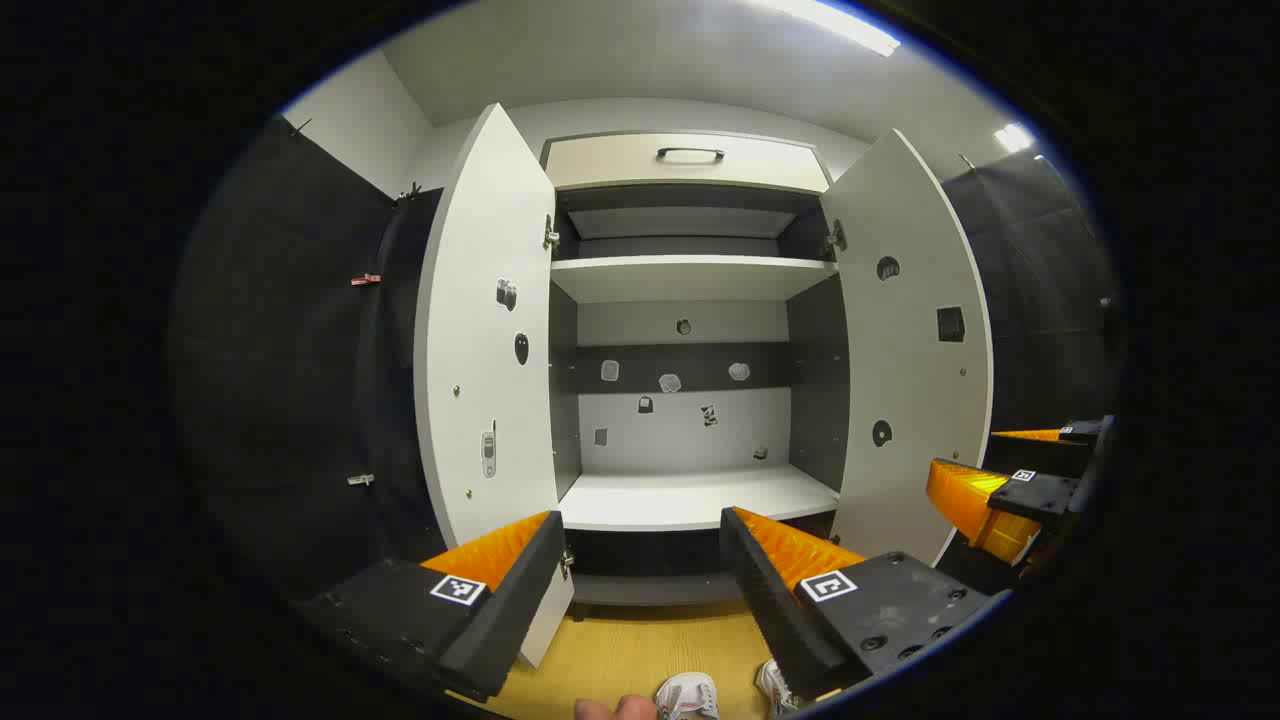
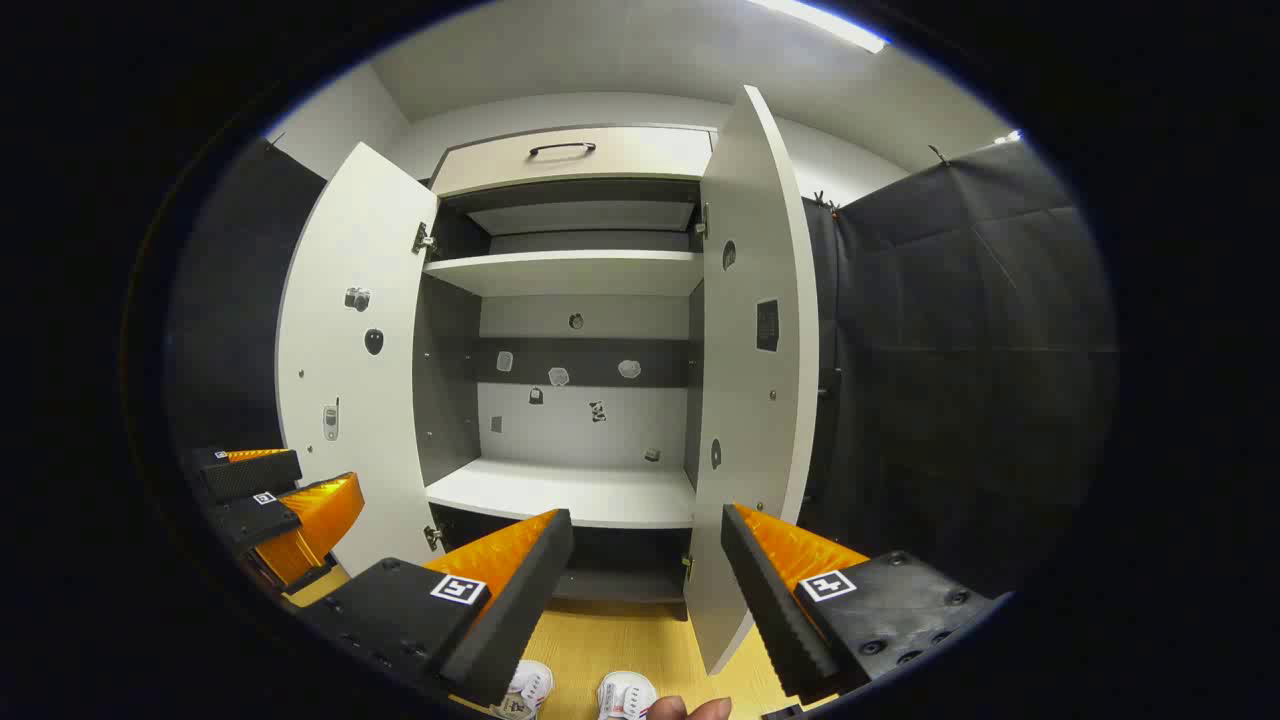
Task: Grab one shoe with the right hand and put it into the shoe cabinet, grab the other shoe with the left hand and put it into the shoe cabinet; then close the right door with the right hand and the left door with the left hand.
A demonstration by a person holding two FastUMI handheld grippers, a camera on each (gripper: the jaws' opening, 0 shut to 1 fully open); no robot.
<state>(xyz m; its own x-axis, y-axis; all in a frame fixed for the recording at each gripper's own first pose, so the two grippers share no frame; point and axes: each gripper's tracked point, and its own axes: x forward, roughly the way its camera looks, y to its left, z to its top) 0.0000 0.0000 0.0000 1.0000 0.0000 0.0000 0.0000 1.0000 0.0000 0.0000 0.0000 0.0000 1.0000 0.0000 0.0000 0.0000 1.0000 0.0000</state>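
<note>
Standing on the yellow floor (image 1: pixel 620 655) before the shoe cabinet (image 1: pixel 690 290), two shoes (image 1: pixel 688 695) are seen side by side. Two doors, left door (image 1: pixel 485 330) and right door (image 1: pixel 915 340), are swung wide, leaving the shelves unobstructed. The left tool (image 1: pixel 640 580) and right tool (image 2: pixel 645 580) are held spread apart, nothing pinched.

No legible words, brand names or numbers appear. Square black-and-white coded markers sit on the left tongs (image 1: pixel 640 560) and right tongs (image 2: pixel 645 560). Small picture stickers on the cabinet doors (image 1: pixel 487 330) carry no readable text.

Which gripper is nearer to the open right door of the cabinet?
Right. The right gripper sits just before the right door; the left gripper faces the cabinet's middle, farther from it.
</note>
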